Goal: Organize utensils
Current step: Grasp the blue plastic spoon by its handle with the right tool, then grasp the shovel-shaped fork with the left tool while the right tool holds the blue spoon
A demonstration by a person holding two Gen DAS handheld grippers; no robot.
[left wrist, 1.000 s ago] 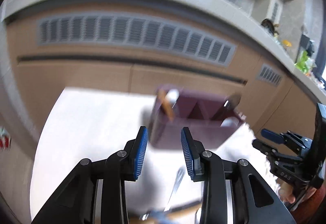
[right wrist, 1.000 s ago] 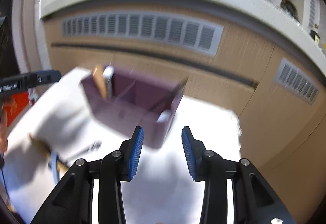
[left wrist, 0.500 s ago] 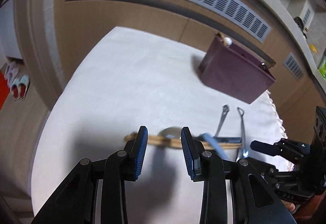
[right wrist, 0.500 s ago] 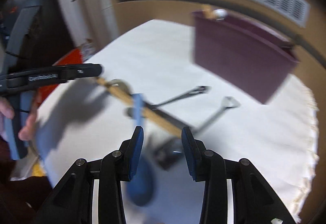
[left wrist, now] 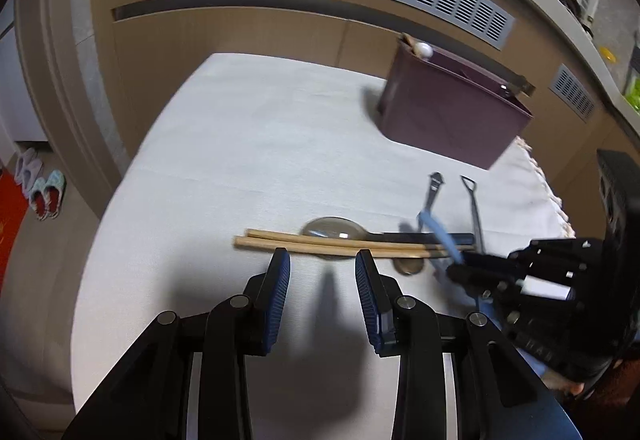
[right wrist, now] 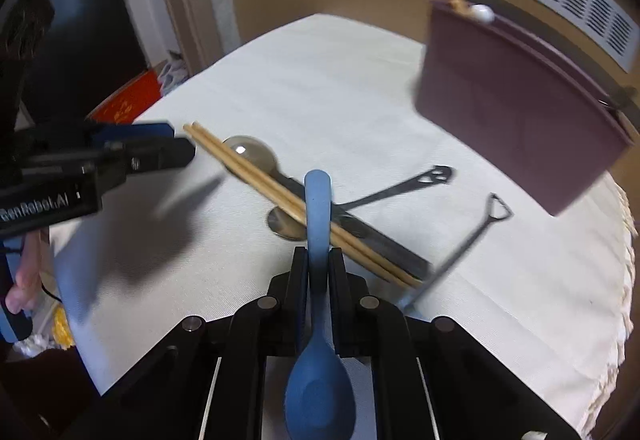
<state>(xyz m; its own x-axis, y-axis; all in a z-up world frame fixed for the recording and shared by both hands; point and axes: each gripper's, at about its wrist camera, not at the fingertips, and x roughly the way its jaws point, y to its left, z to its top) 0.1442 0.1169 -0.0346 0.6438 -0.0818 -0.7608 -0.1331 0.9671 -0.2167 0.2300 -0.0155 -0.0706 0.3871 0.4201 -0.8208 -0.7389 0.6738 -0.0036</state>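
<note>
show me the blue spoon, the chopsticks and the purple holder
blue spoon [right wrist: 318, 200]: right wrist view, on its handle.
chopsticks [left wrist: 320, 245]: left wrist view, mid-length.
purple holder [left wrist: 448, 116]: left wrist view, front wall.

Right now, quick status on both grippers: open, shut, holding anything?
Left gripper: open, empty, hovering just short of the wooden chopsticks.
Right gripper: shut on the blue spoon, gripping its handle, bowl toward the camera.
</note>
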